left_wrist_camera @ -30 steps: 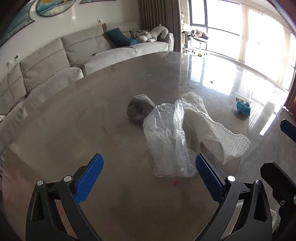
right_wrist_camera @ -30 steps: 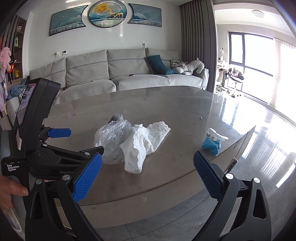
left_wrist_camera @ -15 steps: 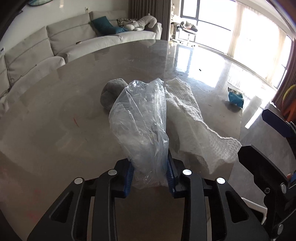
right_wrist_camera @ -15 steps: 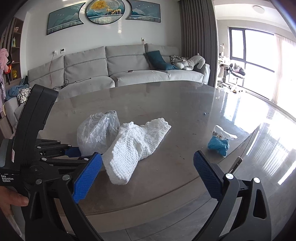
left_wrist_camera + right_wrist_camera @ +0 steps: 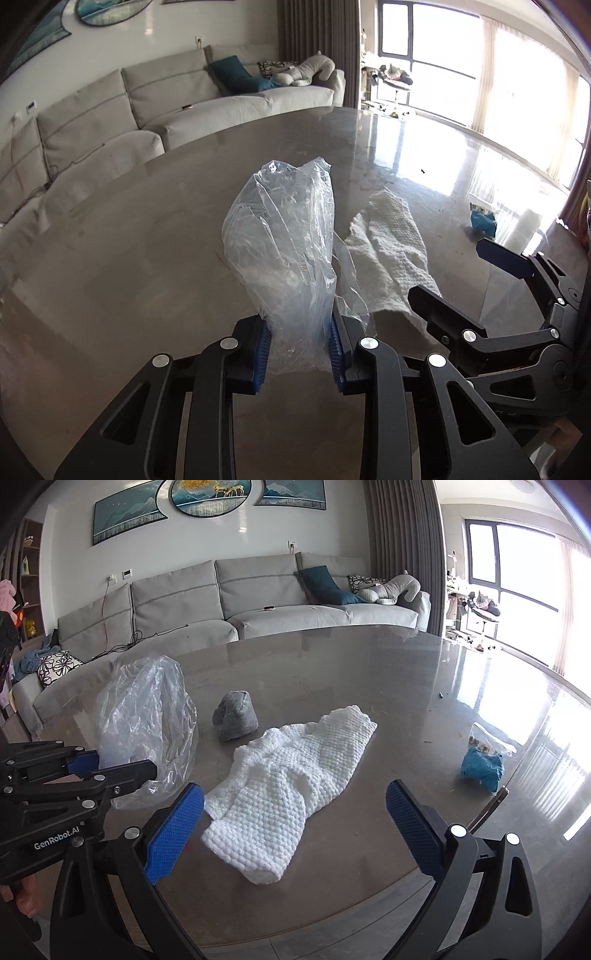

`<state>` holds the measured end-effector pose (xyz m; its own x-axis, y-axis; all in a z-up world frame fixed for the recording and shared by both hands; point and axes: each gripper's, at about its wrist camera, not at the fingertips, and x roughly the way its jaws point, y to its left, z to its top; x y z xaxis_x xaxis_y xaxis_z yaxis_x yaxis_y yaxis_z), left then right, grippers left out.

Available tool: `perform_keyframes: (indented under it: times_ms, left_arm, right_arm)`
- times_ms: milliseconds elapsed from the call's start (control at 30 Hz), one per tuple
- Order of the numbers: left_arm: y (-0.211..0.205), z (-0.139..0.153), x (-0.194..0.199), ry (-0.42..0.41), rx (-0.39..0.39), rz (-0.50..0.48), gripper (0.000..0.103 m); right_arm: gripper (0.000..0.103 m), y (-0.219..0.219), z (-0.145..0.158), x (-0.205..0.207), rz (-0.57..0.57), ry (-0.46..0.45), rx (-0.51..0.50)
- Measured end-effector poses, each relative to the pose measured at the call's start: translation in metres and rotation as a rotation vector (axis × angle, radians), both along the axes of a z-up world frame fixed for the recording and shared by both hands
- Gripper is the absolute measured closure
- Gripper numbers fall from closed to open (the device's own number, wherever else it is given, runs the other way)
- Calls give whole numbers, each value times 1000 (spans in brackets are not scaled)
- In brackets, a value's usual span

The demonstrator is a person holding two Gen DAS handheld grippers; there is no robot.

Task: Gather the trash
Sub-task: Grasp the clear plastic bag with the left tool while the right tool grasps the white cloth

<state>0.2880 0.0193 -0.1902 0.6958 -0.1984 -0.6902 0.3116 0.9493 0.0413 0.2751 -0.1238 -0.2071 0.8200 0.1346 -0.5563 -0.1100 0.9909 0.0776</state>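
Left gripper point(image 5: 297, 349) is clamped on a crinkly clear bag point(image 5: 284, 236), puffed up off the table point(image 5: 129, 240). Right gripper point(image 5: 295, 823) gapes wide, holding nothing.

On the grey surface point(image 5: 369, 672) a white knitted cloth point(image 5: 288, 790) lies between the spread blue pads of the right claw point(image 5: 295, 823). Left of the cloth, the left claw point(image 5: 92, 766) grips a clear plastic bag point(image 5: 144, 716). Behind the cloth sits a grey lump point(image 5: 235, 716); to its right, a blue packet point(image 5: 482, 766).
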Motion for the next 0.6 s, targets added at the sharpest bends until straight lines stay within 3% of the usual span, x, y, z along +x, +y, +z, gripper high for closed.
perform_keyframes:
  times_ms: [333, 400, 467, 500, 533, 567, 600]
  left_arm:
    - [15, 12, -4, -27, -15, 2, 76]
    - [17, 13, -5, -31, -11, 6, 76]
    - [18, 14, -6, -31, -14, 7, 76]
    - [17, 14, -6, -32, -15, 9, 76]
    - [16, 13, -7, -33, -14, 10, 76]
    - [16, 14, -8, -35, -14, 10, 76]
    - [17, 15, -8, -38, -14, 13, 76]
  right_arm:
    - [5, 25, -21, 29, -2, 117, -28]
    - [9, 25, -25, 31, -7, 130, -14]
    - [52, 22, -26, 30, -29, 119, -10]
    - [61, 21, -26, 31, -31, 122, -12]
    - [88, 18, -25, 31, -39, 125, -5]
    - [96, 14, -24, 32, -30, 142, 28]
    - [96, 10, -22, 30, -38, 140, 52]
